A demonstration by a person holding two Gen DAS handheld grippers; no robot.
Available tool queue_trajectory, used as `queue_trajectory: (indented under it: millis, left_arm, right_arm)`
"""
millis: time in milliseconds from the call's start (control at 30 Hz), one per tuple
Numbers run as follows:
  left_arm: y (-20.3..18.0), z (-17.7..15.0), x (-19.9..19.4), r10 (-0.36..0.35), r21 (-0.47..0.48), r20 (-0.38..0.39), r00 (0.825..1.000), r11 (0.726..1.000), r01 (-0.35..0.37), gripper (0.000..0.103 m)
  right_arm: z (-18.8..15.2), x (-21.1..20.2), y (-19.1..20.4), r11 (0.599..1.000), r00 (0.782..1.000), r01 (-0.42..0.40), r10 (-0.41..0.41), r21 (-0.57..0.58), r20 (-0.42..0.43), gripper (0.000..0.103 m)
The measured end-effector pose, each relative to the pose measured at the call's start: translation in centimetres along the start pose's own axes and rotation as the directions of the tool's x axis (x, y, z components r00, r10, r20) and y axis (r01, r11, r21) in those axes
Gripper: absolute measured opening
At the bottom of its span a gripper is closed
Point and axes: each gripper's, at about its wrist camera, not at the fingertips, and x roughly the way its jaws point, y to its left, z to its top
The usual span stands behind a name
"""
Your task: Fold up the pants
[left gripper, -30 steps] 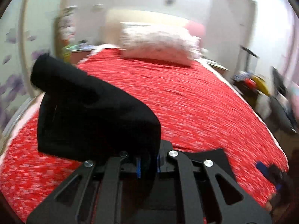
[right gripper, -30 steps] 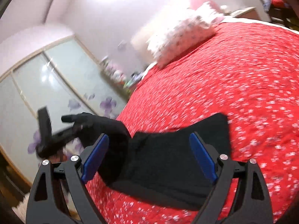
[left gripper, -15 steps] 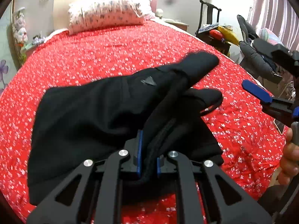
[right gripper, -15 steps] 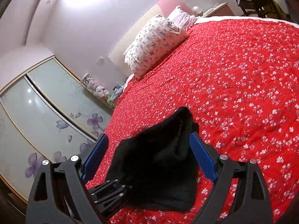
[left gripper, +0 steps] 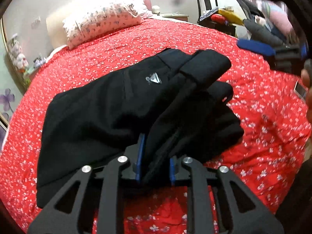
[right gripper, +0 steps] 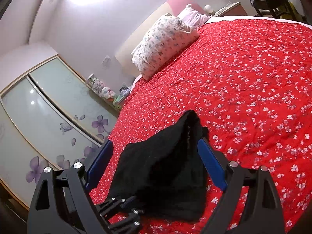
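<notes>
Black pants [left gripper: 109,107] with a small silver logo lie bunched and folded over on the red flowered bedspread [left gripper: 136,44]. My left gripper [left gripper: 155,159] is shut on a thick fold of the pants at their near edge. My right gripper [right gripper: 154,156] is open and empty, hovering above the pants [right gripper: 161,167]; it also shows blurred at the upper right of the left wrist view [left gripper: 273,48]. In the right wrist view the left gripper [right gripper: 124,208] shows at the pants' lower edge.
A flowered pillow [left gripper: 103,25] lies at the head of the bed. A chair piled with things [left gripper: 224,15] stands at the right of the bed. Sliding wardrobe doors [right gripper: 44,107] with purple flowers run along the left side.
The left gripper has laid the pants further down on the bedspread, still shut on the fold. The right gripper has stayed open and drawn up and away from the pants.
</notes>
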Motion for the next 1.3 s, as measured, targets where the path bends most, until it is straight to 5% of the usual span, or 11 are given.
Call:
queue_trajectory:
  millis: [67,133,267,367,467,633,767,867,967,1100,1300]
  left_arm:
    - [-0.1,-0.4,-1.1,-0.058,0.002,0.033,0.998,0.998,0.058,0.063]
    - [0.0,-0.9,-2.9,-0.093,-0.012,0.093,0.991,0.995,0.094,0.079]
    - [1.6,-1.9,-5.5,-0.169,-0.056,0.169,0.971,0.982,0.181,0.084]
    - [5.8,-2.1,-6.7,-0.101,-0.218,0.267,0.958,0.962,0.162,0.097]
    - [11.3,-2.3,-6.2,-0.011,-0.444,0.285,0.959,0.885,0.142,0.099]
    - [16.0,-3.1,-3.6,-0.044,-0.634,0.221,0.974,0.752,0.178,0.101]
    - [15.9,-4.4,-1.8,-0.07,-0.605,0.152,0.986,0.782,0.149,0.101]
    - [14.3,-4.8,-0.4,-0.104,-0.508,0.052,0.993,0.854,0.116,0.101]
    - [12.7,-5.5,-0.5,-0.068,-0.405,0.022,0.997,0.911,0.071,0.101]
    - [13.3,-6.1,-1.4,-0.099,-0.439,0.059,0.993,0.891,0.115,0.101]
    - [17.2,-2.9,-4.5,-0.12,-0.562,0.246,0.962,0.791,0.243,0.101]
  right_arm:
    - [-0.1,0.1,0.4,0.999,0.999,-0.041,0.041,-0.016,-0.002,0.09]
    - [-0.2,0.1,0.8,0.996,0.996,-0.086,0.085,-0.033,-0.008,0.09]
    - [-0.4,0.5,1.4,0.971,0.97,-0.239,0.238,-0.012,-0.045,0.09]
    - [-0.9,1.7,1.5,0.938,0.934,-0.342,0.346,0.055,-0.092,0.09]
    - [-1.5,2.9,2.1,0.944,0.934,-0.326,0.329,0.039,-0.14,0.09]
    - [-2.3,4.6,2.9,0.959,0.931,-0.283,0.283,0.036,-0.231,0.09]
    - [-3.4,5.4,4.0,0.978,0.936,-0.177,0.131,-0.115,-0.326,0.09]
    - [-6.2,7.8,2.5,0.983,0.86,-0.039,-0.058,-0.179,-0.506,0.089]
    - [-6.7,7.2,2.6,0.975,0.855,-0.06,-0.06,-0.212,-0.516,0.087]
    - [-6.6,6.5,2.6,0.973,0.869,-0.08,-0.039,-0.218,-0.493,0.086]
    - [-2.1,4.9,3.8,0.981,0.958,-0.126,0.083,-0.145,-0.274,0.09]
